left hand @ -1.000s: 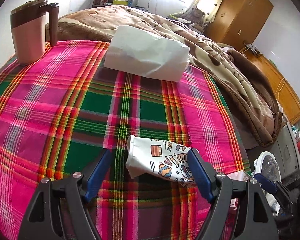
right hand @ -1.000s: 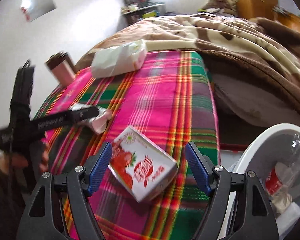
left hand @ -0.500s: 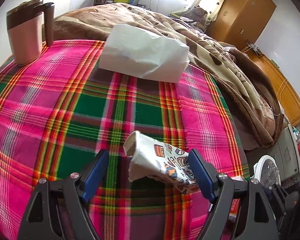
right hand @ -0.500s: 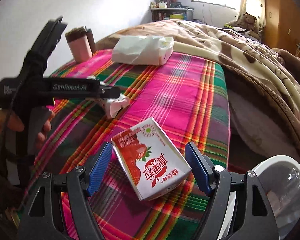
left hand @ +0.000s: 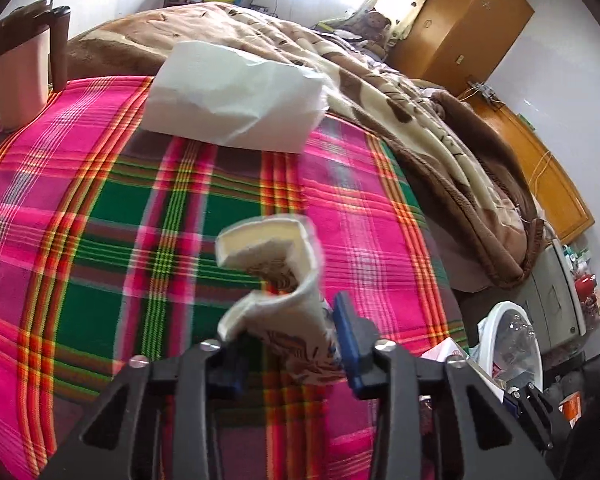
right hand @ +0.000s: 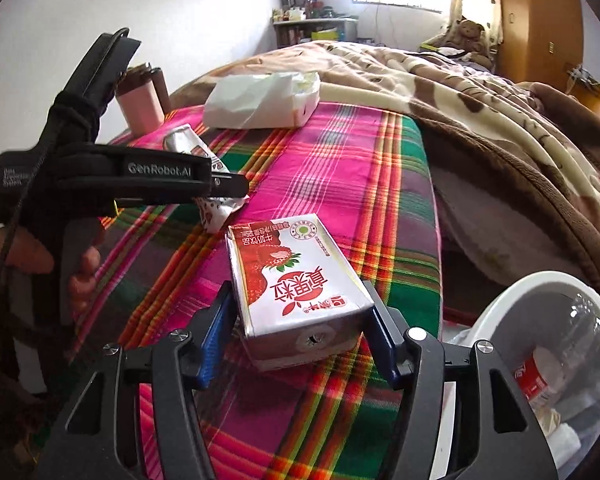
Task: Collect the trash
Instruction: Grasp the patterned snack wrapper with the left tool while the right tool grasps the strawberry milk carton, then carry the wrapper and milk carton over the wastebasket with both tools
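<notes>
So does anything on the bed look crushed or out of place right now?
Yes. The patterned wrapper is squashed and curled between the closing left gripper. The strawberry carton lies on its side on the plaid blanket.

Plaid-covered bed: pink mug far left, white tissue pack far centre, strawberry milk carton near, brown blanket right.

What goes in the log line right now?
left claw: closing, crumpled printed wrapper between | right claw: closing, strawberry drink carton between

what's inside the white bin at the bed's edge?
Right wrist view: the white bin holds a clear plastic bottle with a red label and pale scraps below it. The bin's bottom is hidden by its rim and the claw.
</notes>
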`<state>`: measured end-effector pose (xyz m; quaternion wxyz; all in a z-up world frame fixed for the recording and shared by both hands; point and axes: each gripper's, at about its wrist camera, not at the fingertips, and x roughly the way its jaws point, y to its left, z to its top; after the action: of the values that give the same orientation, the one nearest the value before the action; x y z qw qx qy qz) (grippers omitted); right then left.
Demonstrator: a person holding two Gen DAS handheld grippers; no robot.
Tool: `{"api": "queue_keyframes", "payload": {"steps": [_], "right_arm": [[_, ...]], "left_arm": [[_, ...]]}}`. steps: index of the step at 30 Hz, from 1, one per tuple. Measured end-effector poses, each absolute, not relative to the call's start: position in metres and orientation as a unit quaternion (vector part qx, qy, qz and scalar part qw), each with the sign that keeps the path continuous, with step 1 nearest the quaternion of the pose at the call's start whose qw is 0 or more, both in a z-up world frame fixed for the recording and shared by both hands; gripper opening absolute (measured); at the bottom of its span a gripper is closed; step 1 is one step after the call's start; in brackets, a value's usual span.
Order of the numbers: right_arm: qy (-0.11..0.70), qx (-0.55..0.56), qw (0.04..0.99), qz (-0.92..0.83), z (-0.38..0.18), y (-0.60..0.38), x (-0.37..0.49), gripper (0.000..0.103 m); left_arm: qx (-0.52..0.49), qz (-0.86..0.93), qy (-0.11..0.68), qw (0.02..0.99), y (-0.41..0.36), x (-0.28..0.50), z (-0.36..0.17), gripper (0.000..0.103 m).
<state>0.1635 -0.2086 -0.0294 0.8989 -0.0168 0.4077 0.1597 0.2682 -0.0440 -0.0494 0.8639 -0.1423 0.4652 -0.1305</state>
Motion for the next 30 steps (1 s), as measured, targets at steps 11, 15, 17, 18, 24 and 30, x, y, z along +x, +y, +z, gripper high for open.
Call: {"api": "queue_keyframes", "payload": {"steps": [11, 15, 17, 18, 24, 30], "right_arm": [[0.380, 0.039, 0.914, 0.139, -0.018, -0.221, 0.149, 0.061], [0.371, 0.054, 0.917, 0.135, -0.015, -0.222, 0.142, 0.061], [0.367, 0.059, 0.919, 0.132, -0.013, -0.223, 0.139, 0.061], [0.367, 0.059, 0.919, 0.130, -0.013, -0.224, 0.138, 0.061], [0.356, 0.066, 0.924, 0.119, -0.007, -0.227, 0.126, 0.061], [0.345, 0.072, 0.930, 0.108, 0.000, -0.233, 0.114, 0.061]], "left_arm": [[-0.108, -0.130, 0.451, 0.876, -0.046, 0.244, -0.043, 0.030], [-0.093, -0.133, 0.437, 0.885, -0.047, 0.229, -0.034, 0.030], [-0.091, -0.138, 0.430, 0.887, -0.048, 0.222, -0.031, 0.030], [-0.091, -0.140, 0.429, 0.888, -0.048, 0.219, -0.029, 0.030], [-0.081, -0.148, 0.412, 0.895, -0.050, 0.199, -0.018, 0.030], [-0.074, -0.159, 0.399, 0.900, -0.053, 0.181, -0.008, 0.030]]}}
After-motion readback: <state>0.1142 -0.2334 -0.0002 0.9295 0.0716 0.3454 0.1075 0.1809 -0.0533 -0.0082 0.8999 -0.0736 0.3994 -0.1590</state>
